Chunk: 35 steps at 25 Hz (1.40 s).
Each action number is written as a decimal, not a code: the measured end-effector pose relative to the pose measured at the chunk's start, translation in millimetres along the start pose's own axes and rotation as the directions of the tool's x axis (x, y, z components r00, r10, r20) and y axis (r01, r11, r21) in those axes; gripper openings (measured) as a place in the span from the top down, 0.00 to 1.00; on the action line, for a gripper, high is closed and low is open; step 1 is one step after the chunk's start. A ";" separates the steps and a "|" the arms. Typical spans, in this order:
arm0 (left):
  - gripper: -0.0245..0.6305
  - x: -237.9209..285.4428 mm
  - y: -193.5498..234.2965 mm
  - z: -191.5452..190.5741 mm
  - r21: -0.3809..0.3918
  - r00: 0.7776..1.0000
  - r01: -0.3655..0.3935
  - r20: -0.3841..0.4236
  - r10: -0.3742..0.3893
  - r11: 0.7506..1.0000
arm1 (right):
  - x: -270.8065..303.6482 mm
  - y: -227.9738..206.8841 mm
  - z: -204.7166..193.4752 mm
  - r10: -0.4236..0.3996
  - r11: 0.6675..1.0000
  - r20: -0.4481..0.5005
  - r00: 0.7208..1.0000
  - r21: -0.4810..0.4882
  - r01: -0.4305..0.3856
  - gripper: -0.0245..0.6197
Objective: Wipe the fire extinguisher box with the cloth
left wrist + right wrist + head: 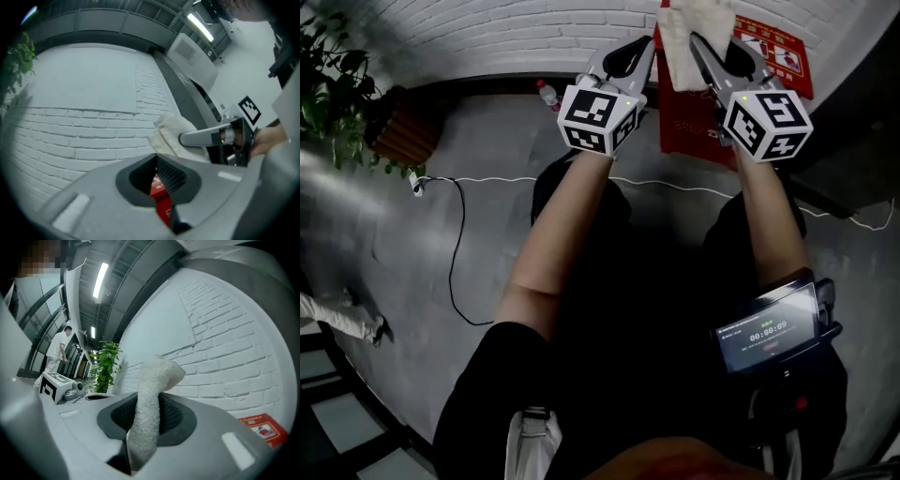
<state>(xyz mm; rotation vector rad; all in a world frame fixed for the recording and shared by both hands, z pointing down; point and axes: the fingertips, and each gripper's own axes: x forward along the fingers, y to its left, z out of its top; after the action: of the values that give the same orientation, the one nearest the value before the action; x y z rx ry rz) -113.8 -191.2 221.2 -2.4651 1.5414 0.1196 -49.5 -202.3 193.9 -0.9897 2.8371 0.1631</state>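
Your right gripper [705,45] is clamped on the off-white folded terry cloth [152,380], which sticks out well past the jaws. Your left gripper [639,49] is just beside it, jaws drawn almost together with nothing between them.

The red metal fire extinguisher box [689,127] stands on the grey floor against the white brick wall [487,28], directly below both grippers. Its face is glossy red with a printed instruction label near the top, and the cloth covers part of that upper edge.

For a good wipe, you should probably lay the free end of the cloth flat on the box, so fabric rather than the jaws meets the paint, and draw it in overlapping strokes while keeping the left gripper clear
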 end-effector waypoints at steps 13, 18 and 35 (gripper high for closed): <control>0.96 -56.5 127.4 -31.9 0.004 0.980 -0.191 -0.057 0.191 0.981 | 110.3 77.0 -88.3 0.031 0.955 -0.033 0.999 0.296 -0.020 0.80; 0.96 -39.5 147.8 -71.4 0.038 0.977 -0.161 -0.133 0.164 0.986 | 128.3 71.9 -144.7 -0.056 0.919 -0.072 0.996 0.385 0.080 0.80; 0.96 17.0 182.0 -159.1 -0.186 0.990 0.006 -0.139 -0.032 0.983 | 158.8 -7.0 -220.9 -0.504 0.685 -0.058 0.861 0.581 0.440 0.82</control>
<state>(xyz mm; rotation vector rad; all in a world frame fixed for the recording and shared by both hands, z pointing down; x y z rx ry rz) -277.6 -320.2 344.7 -2.6848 1.6306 0.0899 -187.9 -336.7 385.8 -1.4362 2.1814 -0.6456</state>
